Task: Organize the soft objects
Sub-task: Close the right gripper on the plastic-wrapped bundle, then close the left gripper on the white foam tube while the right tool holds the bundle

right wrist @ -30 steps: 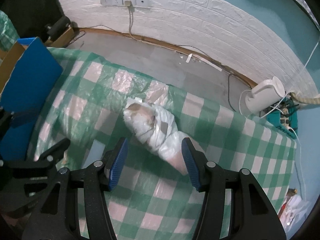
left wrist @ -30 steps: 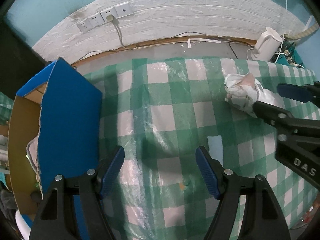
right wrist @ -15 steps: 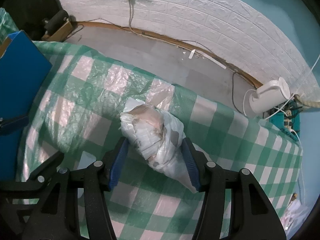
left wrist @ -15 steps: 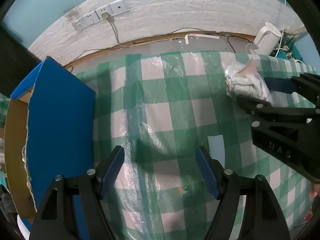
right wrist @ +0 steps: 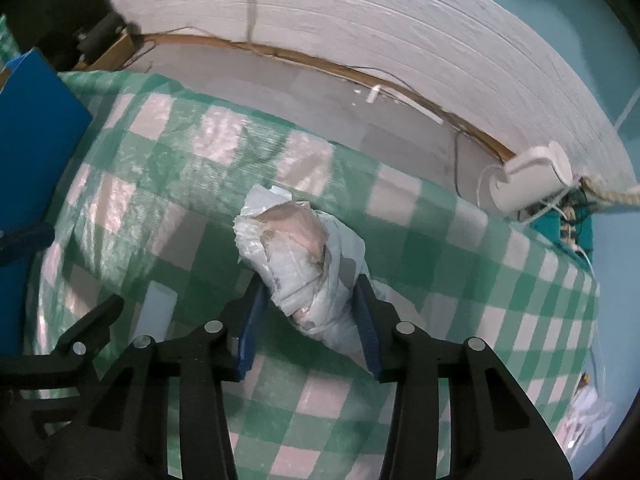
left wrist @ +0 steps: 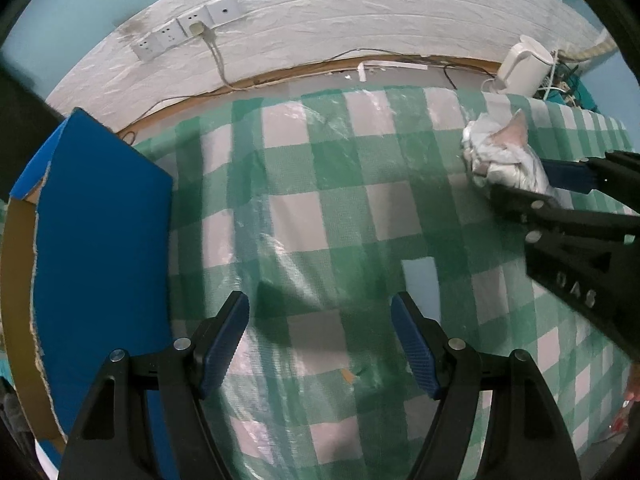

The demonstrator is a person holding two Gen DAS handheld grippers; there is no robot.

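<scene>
My right gripper (right wrist: 308, 320) is closed down on the bagged soft bundle (right wrist: 304, 256), blue pads pressing both its sides. The bundle, white crinkled plastic over something pinkish, sits toward the far right part of the green checked tablecloth (left wrist: 340, 208). My left gripper (left wrist: 320, 336) is spread wide, holding nothing, above the cloth's near middle. Blue cardboard box (left wrist: 100, 240) stands at the cloth's left edge, its flap up.
</scene>
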